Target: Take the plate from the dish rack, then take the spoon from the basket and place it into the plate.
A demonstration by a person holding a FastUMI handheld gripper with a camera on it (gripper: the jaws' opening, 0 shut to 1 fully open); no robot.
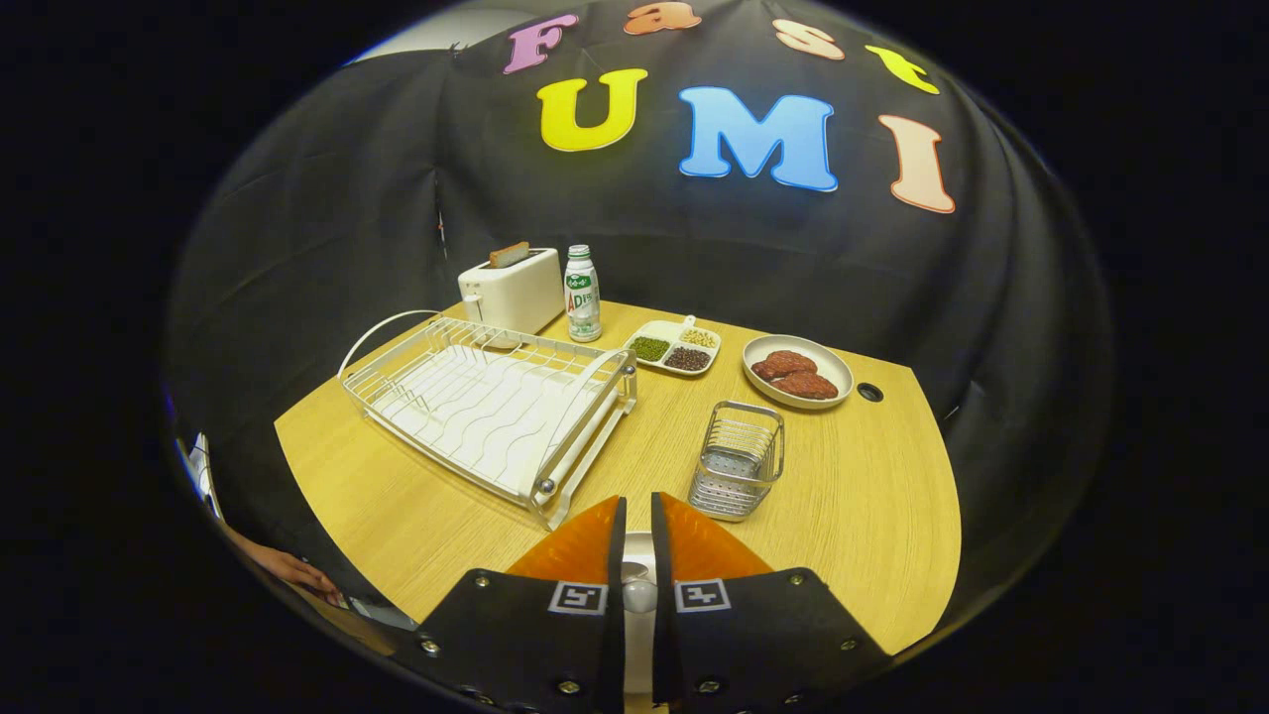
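A staged kitchen corner inside a recording booth; black cloth point(327, 248) hangs as the wall behind a wooden table point(872, 496); kitchen things stand on it: a toaster point(511, 290) holding bread, a bottle point(582, 294), a dish rack point(486, 402), a wire basket point(739, 459), a tray point(674, 347) of beans, a plate point(798, 372) of patties.

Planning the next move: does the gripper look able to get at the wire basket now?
Probably yes: the basket stands just ahead of the gripper, slightly right, with only table between. The fingers sit nearly together, so they would need opening first.
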